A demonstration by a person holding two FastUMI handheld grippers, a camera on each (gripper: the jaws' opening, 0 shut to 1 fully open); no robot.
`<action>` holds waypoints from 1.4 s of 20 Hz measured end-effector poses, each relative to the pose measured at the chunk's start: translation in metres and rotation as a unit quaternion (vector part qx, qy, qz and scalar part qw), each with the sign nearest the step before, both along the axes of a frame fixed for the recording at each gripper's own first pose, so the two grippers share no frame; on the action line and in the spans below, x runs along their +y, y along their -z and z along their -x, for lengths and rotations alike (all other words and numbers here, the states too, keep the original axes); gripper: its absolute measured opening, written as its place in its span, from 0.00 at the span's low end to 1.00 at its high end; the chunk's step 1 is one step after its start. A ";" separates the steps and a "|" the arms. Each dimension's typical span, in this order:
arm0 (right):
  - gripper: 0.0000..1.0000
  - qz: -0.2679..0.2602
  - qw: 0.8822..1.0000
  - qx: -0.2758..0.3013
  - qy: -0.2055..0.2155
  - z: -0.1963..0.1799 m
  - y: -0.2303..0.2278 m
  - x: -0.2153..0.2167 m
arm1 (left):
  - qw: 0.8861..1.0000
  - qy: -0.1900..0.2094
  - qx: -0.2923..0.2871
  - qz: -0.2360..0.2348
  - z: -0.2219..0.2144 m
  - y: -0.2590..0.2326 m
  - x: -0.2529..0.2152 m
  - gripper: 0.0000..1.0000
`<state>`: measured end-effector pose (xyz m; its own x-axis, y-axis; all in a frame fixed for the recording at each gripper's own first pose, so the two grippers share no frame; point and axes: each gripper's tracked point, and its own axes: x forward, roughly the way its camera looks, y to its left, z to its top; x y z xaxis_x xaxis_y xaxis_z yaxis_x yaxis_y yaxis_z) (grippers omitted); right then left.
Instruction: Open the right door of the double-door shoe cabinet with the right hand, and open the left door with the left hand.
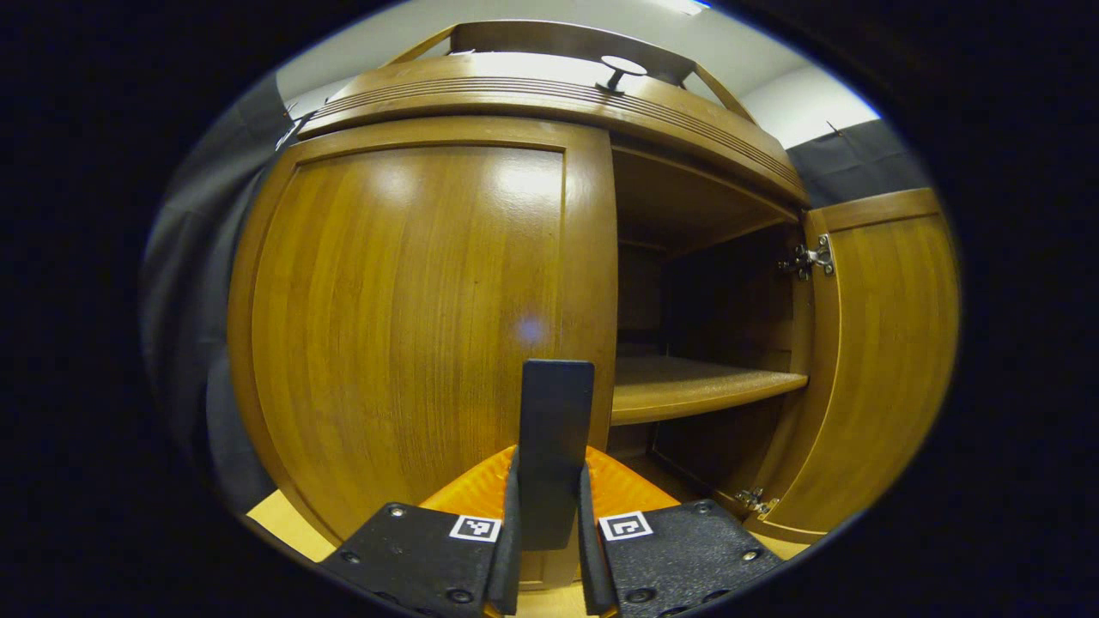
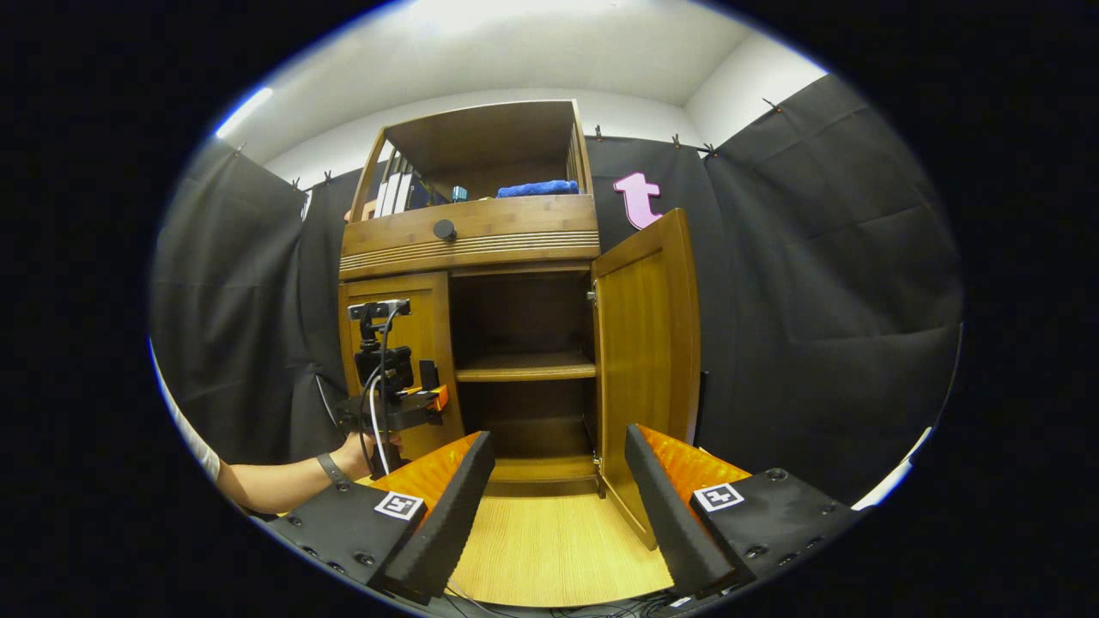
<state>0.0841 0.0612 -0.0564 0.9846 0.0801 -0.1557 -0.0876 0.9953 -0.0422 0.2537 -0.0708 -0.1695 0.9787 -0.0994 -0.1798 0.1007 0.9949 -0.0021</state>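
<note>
In the left gripper view the wooden left door (image 1: 412,326) is closed and close in front of me. Its black upright handle (image 1: 556,403) stands at the door's right edge, and my left gripper (image 1: 554,468) is shut on it, one finger pressing each side. The right door (image 1: 876,360) is swung wide open on its hinges. In the right gripper view my right gripper (image 2: 558,481) is open and holds nothing, well back from the cabinet (image 2: 468,232). The open right door (image 2: 648,360) stands just ahead to its right. The left gripper (image 2: 427,396) sits at the left door (image 2: 425,335).
A bare shelf (image 2: 525,369) crosses the dark open compartment. A hand (image 2: 361,451) with a wristband holds the left gripper. Books and a blue cloth (image 2: 539,187) lie on the cabinet's upper shelf. Light wooden floor (image 2: 549,541) stretches before the cabinet, with black cloth walls around.
</note>
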 end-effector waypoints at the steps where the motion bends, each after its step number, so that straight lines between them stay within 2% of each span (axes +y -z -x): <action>1: 0.99 0.002 1.000 0.001 -0.002 0.001 0.002 0.002 | 1.000 0.006 0.003 0.000 0.001 -0.002 -0.001 0.26; 4: 0.99 -0.001 1.000 0.005 0.000 0.002 0.007 0.004 | 1.000 0.023 0.015 0.000 0.014 -0.004 -0.002 0.24; 11: 0.99 -0.012 1.000 0.007 -0.010 -0.002 0.012 0.018 | 0.998 0.056 0.027 -0.002 0.095 -0.023 0.022 0.24; 13: 1.00 -0.013 1.000 0.007 -0.016 -0.004 0.014 0.022 | 0.998 0.053 0.026 0.002 0.119 -0.030 0.037 0.24; 16: 0.99 -0.012 1.000 0.013 -0.020 -0.005 0.018 0.024 | 0.999 0.035 0.014 -0.018 0.142 -0.040 0.057 0.23; 17: 0.93 -0.011 1.000 0.013 -0.021 -0.005 0.018 0.025 | 0.999 0.030 0.014 -0.025 0.151 -0.041 0.066 0.24; 19: 0.99 -0.008 1.000 0.014 -0.021 -0.006 0.019 0.025 | 0.999 0.023 0.019 -0.034 0.165 -0.045 0.081 0.24; 21: 0.99 -0.006 1.000 0.013 -0.021 -0.008 0.019 0.025 | 0.998 0.018 0.021 -0.052 0.177 -0.049 0.097 0.24; 28: 0.99 -0.014 0.999 0.018 -0.034 -0.015 0.026 0.035 | 0.997 0.003 0.018 -0.073 0.187 -0.051 0.114 0.22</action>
<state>0.0993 0.0964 -0.0820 0.9708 0.1504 -0.1870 -0.1551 0.9878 -0.0104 0.0666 0.0428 -0.1180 0.9710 -0.0752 -0.2269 0.1086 0.9844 0.1384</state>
